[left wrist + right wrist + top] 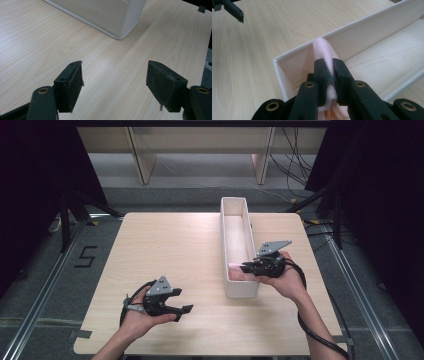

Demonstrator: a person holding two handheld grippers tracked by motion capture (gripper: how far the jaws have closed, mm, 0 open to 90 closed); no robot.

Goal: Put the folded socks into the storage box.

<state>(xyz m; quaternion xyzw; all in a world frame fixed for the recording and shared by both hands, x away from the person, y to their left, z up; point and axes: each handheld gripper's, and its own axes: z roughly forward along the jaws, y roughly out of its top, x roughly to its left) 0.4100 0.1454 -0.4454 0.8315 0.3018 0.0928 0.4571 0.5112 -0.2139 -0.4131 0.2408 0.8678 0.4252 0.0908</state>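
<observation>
Placement is judged nearly done: a pink cloth (323, 51) is pinched between the nearly closed right gripper (329, 65) pads, inside the near end of the white tray (372, 30). Release is left. The left gripper (113, 85) is held wide open, empty, over bare table (37, 37).

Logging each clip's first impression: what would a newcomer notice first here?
The right gripper pinches a soft pink cloth at the near end of the long white box, which lies lengthwise on the right half of the wooden table. The left gripper hangs with its jaws wide apart and nothing between them, over bare wood near the front left.
</observation>
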